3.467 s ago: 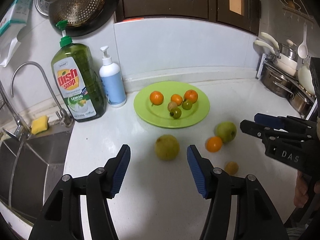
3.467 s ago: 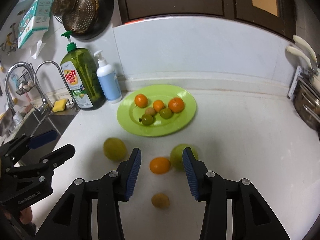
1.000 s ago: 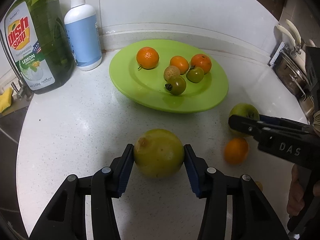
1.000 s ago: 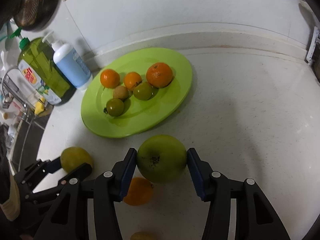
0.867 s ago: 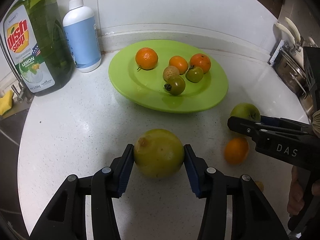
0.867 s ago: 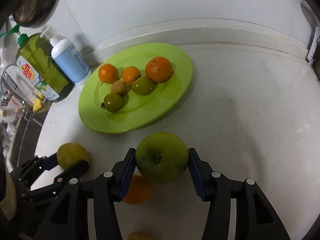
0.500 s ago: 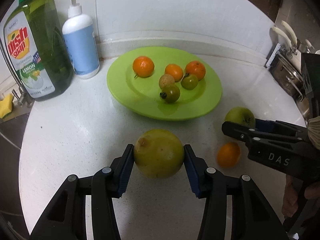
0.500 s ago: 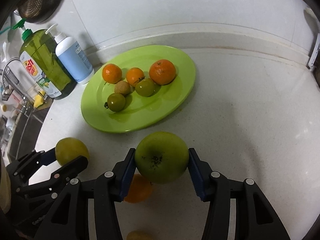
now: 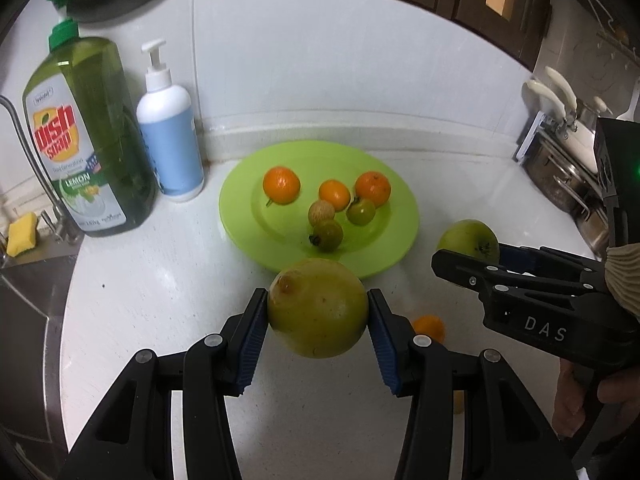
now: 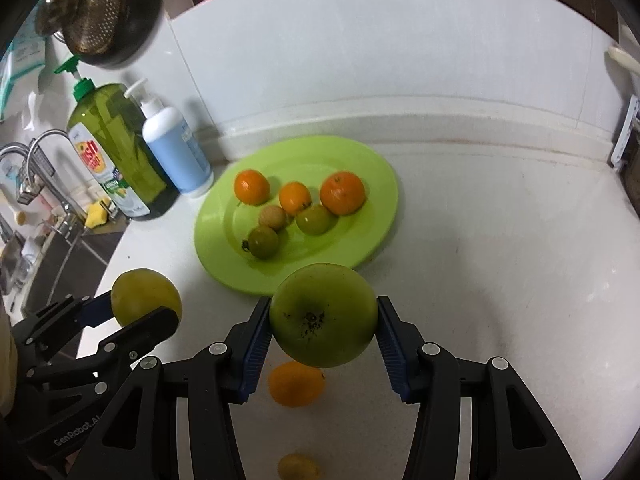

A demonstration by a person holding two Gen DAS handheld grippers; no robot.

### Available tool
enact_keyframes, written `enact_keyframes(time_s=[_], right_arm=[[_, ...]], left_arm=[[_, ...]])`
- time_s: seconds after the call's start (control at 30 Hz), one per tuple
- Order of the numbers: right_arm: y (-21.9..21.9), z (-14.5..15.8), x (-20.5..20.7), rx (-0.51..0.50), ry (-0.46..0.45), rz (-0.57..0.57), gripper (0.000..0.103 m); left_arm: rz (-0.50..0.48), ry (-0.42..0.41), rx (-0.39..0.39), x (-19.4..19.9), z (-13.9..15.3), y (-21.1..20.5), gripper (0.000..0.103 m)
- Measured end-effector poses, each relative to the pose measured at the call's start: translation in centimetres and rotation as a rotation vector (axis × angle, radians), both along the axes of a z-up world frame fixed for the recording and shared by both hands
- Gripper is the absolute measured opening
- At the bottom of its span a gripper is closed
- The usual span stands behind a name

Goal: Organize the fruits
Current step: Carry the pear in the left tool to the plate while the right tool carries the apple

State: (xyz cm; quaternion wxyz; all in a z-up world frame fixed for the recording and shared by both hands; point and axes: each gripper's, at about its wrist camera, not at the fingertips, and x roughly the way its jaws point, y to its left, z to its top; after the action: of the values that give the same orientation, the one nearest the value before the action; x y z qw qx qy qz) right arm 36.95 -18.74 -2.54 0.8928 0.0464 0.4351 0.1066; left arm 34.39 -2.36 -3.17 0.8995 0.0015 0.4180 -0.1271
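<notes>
Guava [image 9: 318, 307] clamped in left gripper [image 9: 318, 320], apple [image 10: 323, 314] in right gripper [image 10: 323, 330] — firm, rounded, slip-prone; held across widest girth, near plate's [image 10: 376, 184] front rim.

1. A tall green dish soap bottle [image 9: 86, 136] stands far left of the left gripper [image 9: 318, 322], well beyond its fingertips. Its label reads "dish soap" in red letters on yellow, with "LEMON" lower down. The smaller print is too fine to read.
2. White letters "DAS" are printed on the black body of the right gripper [image 9: 472, 258], seen to the right of the left one.
3. "GenRobot.AI" is printed on the left gripper's body in the right wrist view, partly cut off.
</notes>
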Motion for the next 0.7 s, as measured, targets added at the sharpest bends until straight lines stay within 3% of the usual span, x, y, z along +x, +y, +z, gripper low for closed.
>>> enact_keyframes(time_s=[0.33, 0.7], right_arm=[[0.5, 1.4, 2.1, -0.012, -0.040, 0.017, 0.052], [0.5, 2.5, 7.2, -0.024, -0.057, 0.036, 0.052]], left_arm=[[-0.013, -0.039, 0.015, 2.8, 1.6, 0.1, 0.048], [-0.054, -0.032, 0.023, 9.1, 2.3, -0.2, 0.048]])
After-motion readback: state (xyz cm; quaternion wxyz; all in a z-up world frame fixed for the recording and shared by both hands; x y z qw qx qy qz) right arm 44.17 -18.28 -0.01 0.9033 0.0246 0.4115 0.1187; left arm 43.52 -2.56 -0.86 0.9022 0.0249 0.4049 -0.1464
